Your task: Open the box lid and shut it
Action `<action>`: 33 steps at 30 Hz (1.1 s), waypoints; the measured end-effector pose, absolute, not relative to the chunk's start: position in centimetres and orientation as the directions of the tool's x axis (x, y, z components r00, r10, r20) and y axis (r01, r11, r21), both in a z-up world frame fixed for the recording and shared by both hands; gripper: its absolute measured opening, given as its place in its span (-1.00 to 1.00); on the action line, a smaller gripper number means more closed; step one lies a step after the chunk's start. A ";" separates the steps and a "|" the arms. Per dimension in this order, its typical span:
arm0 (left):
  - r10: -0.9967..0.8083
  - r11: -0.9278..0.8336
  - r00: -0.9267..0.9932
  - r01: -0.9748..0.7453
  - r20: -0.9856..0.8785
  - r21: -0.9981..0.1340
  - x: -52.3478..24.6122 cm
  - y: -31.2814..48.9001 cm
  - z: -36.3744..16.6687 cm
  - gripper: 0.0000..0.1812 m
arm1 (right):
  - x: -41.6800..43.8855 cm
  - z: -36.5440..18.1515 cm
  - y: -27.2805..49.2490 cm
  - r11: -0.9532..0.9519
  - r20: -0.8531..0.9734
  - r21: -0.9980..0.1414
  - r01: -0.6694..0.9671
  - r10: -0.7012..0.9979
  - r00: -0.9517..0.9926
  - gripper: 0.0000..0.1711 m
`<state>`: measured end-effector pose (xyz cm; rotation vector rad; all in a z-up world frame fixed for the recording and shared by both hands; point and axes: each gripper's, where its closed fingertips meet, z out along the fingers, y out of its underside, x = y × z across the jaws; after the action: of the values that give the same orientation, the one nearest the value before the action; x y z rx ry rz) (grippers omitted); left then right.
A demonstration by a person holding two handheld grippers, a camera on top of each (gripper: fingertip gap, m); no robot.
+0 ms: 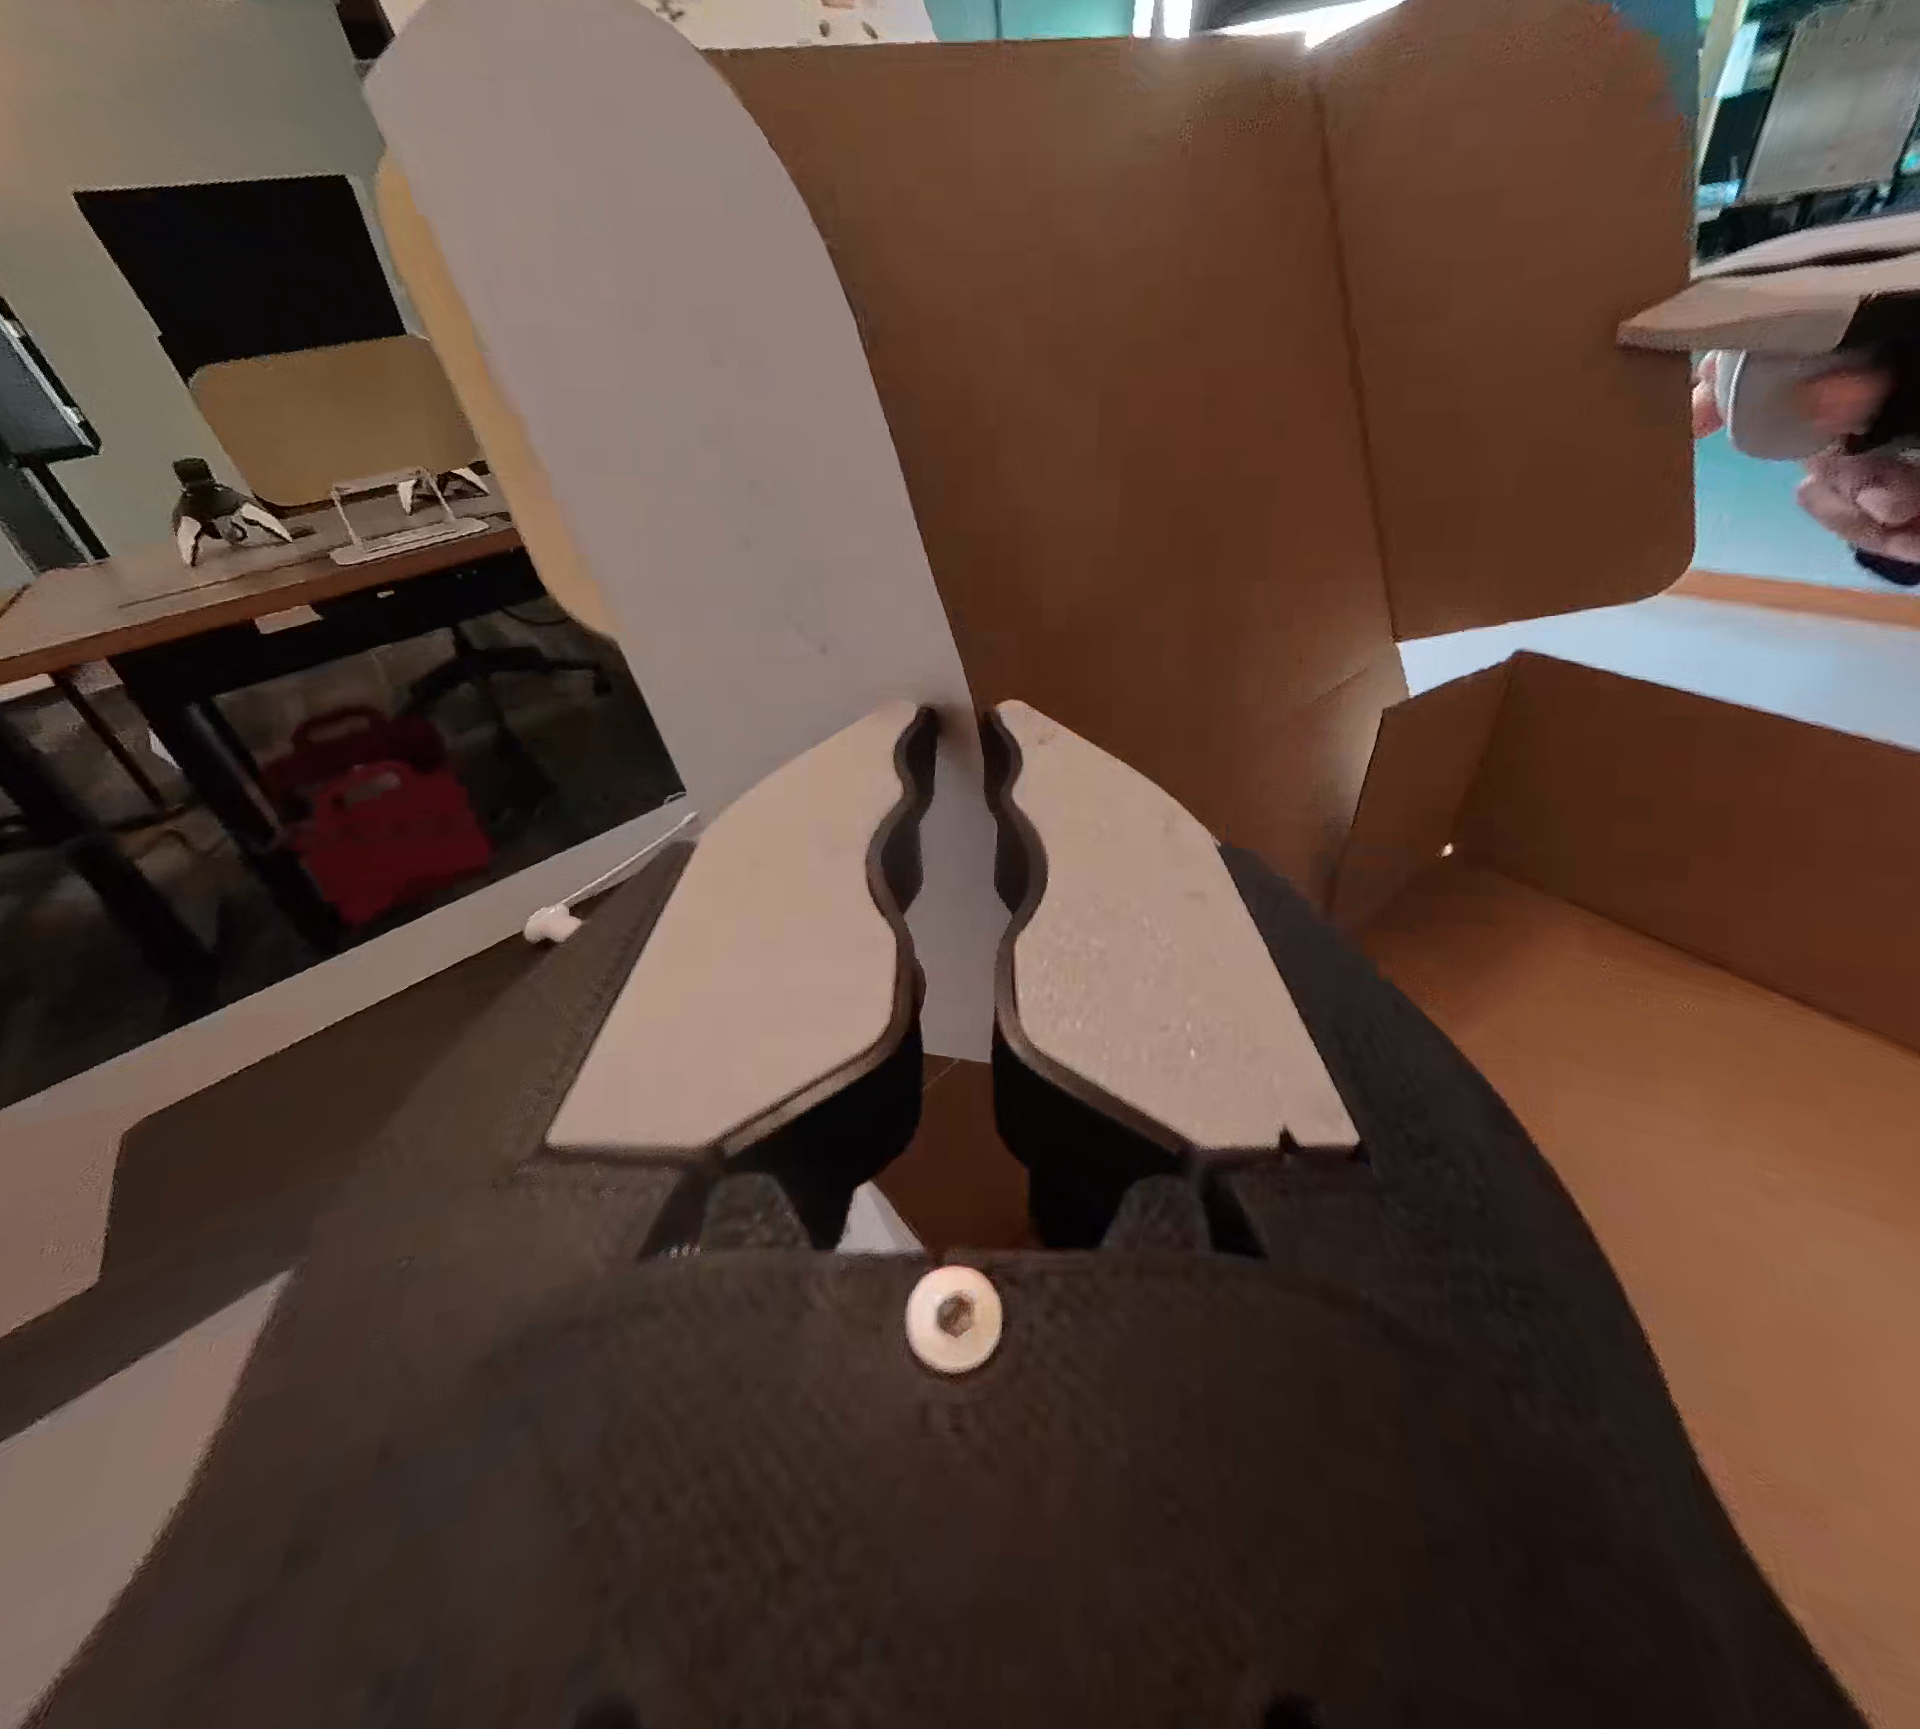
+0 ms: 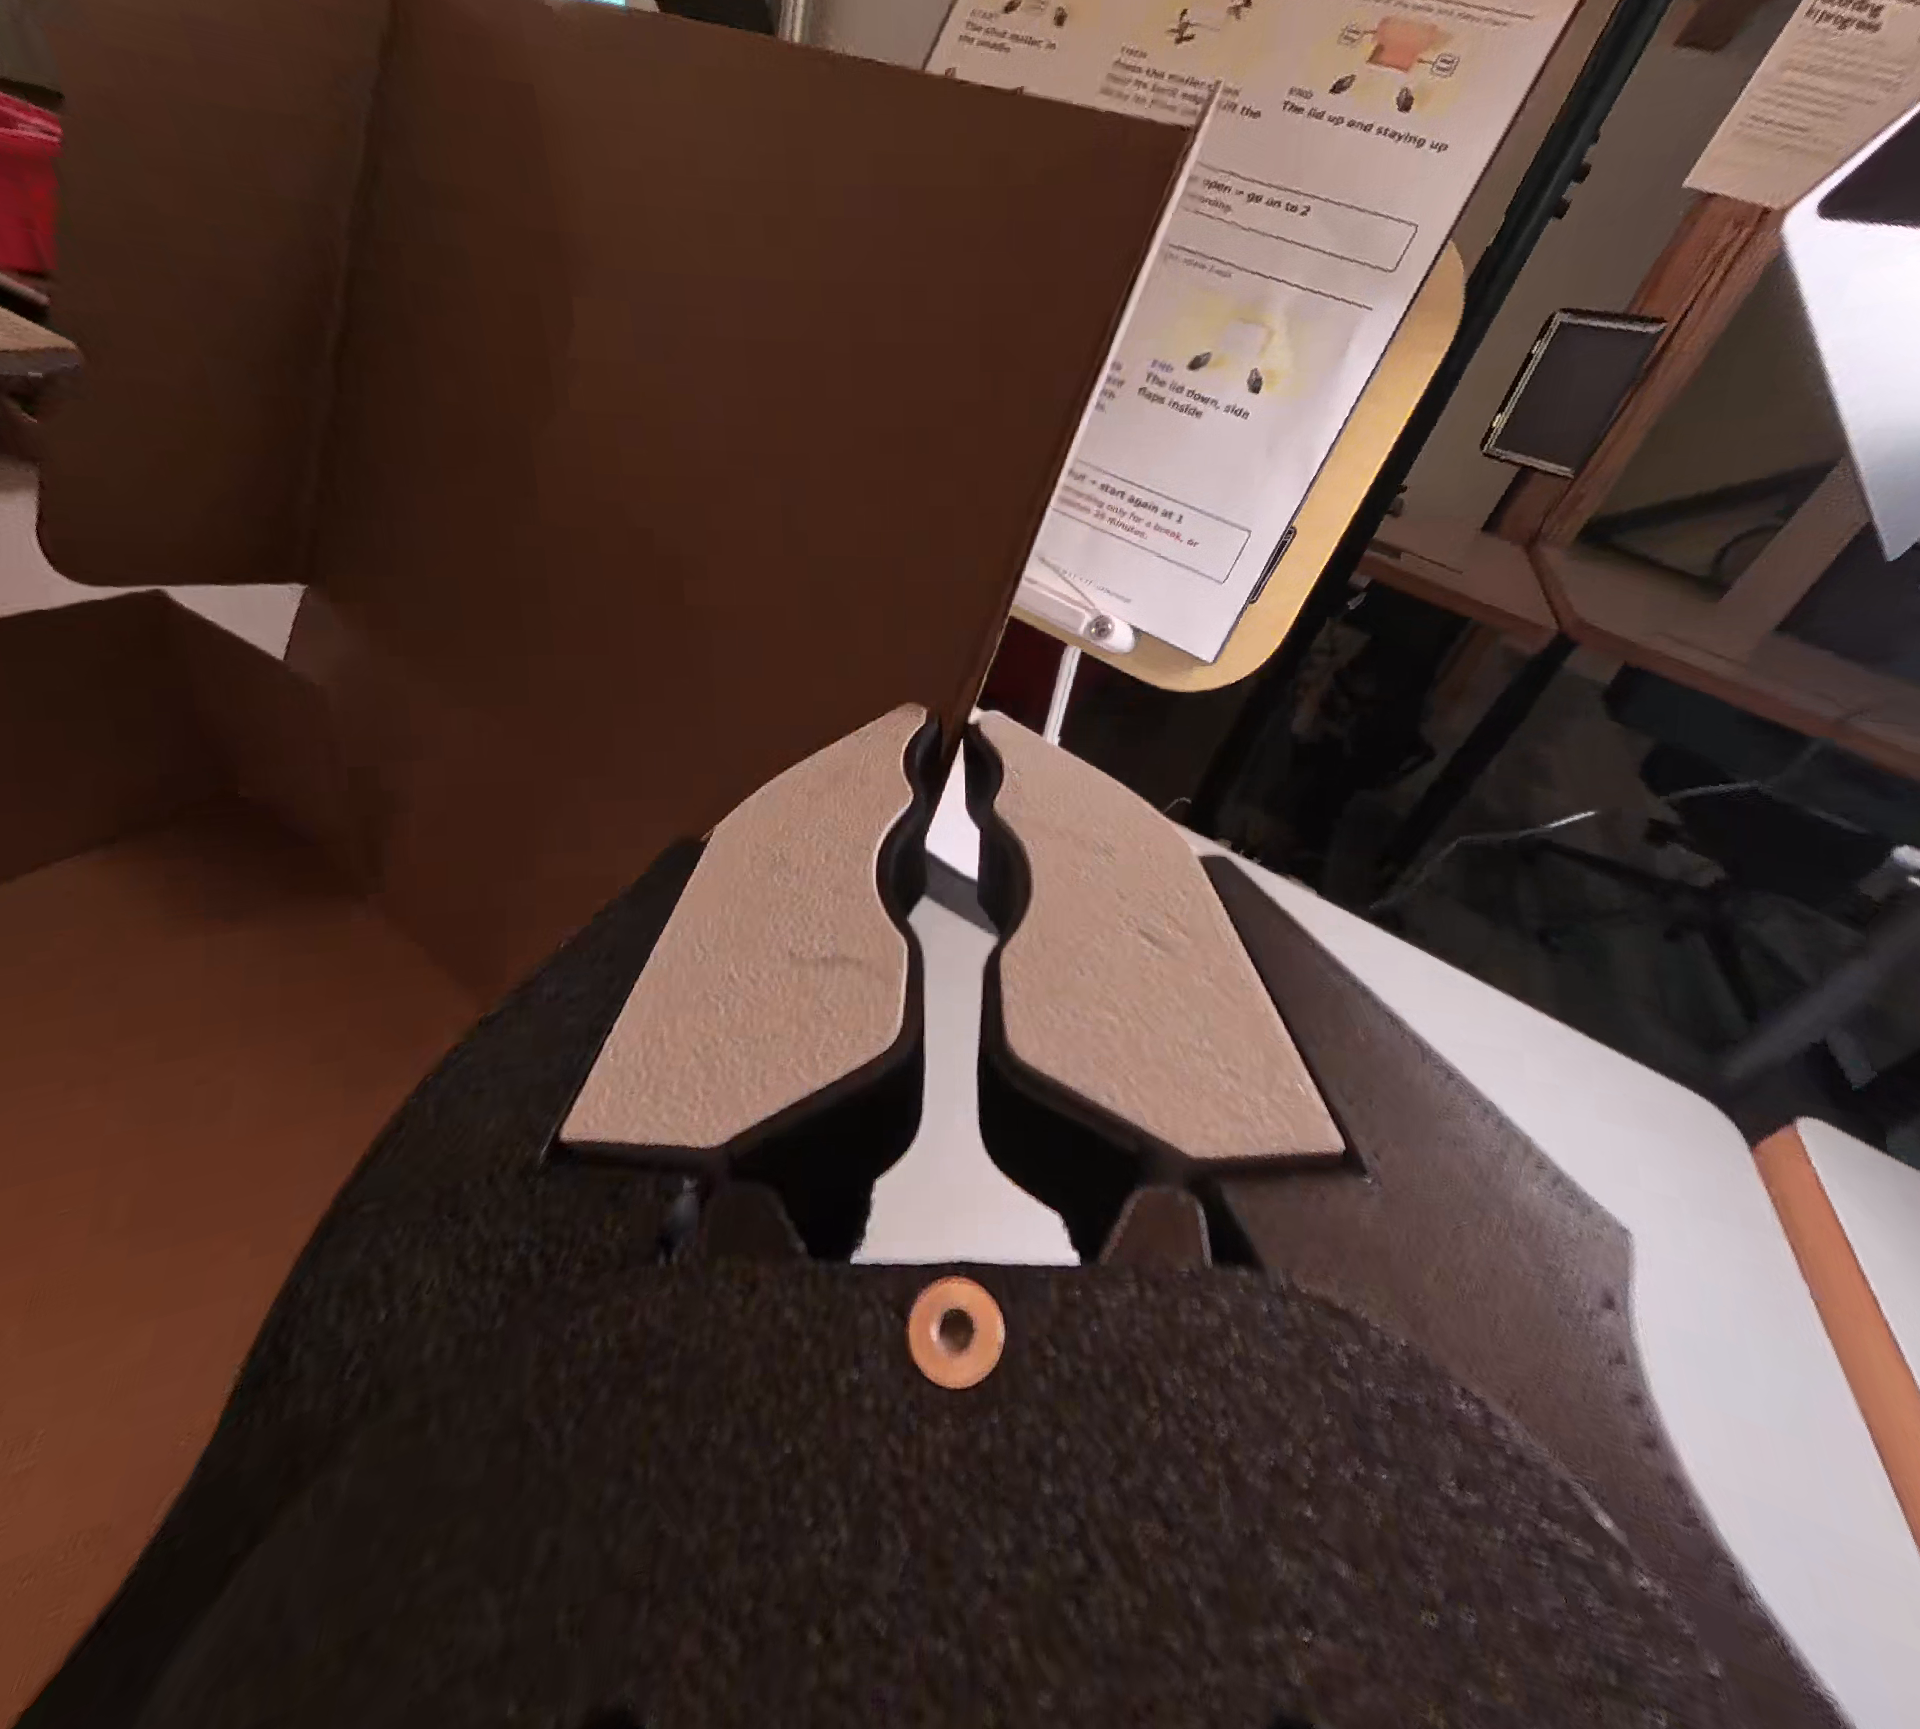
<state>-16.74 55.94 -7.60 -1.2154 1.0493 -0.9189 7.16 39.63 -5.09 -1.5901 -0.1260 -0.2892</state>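
Both grippers — left gripper (image 1: 958, 729), right gripper (image 2: 945, 744) — pinch raised lid (image 1: 1091, 391).

indoor, moderately bright | window glare | fisheye edges | blurred background

Printed text and small diagrams on a white instruction poster (image 2: 1278, 152), upper right; more print on a paper notice (image 2: 1829, 69), far right edge.

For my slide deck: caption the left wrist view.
Left tool pinches the raised lid's white side flap above the open cardboard box.
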 end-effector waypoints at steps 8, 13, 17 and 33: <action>-0.932 0.190 0.326 0.076 -0.156 -0.979 -21.8 52.3 -8.7 -0.93 | 1.0 -7.0 34.4 0.014 0.211 -0.977 0.215 -0.123 0.970 -0.96; -0.927 0.220 0.342 0.164 -0.154 -0.962 -23.6 50.6 -7.6 -0.95 | -0.9 -6.1 33.3 0.040 0.287 -0.955 0.295 -0.135 0.948 -0.96; -0.919 0.253 0.346 0.155 -0.187 -0.955 -21.4 51.6 -6.4 -0.95 | 1.1 -4.9 35.2 0.023 0.336 -0.939 0.344 -0.158 0.929 -0.96; -0.911 0.381 0.188 0.047 -0.367 -0.923 -16.2 49.1 -8.6 -0.99 | 4.4 -6.2 36.2 0.028 0.324 -0.941 0.336 -0.204 0.924 -0.97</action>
<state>-16.18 49.11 -8.61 -0.9453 1.1802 -0.8393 4.42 36.19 -6.23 -1.4860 -0.1087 -0.4183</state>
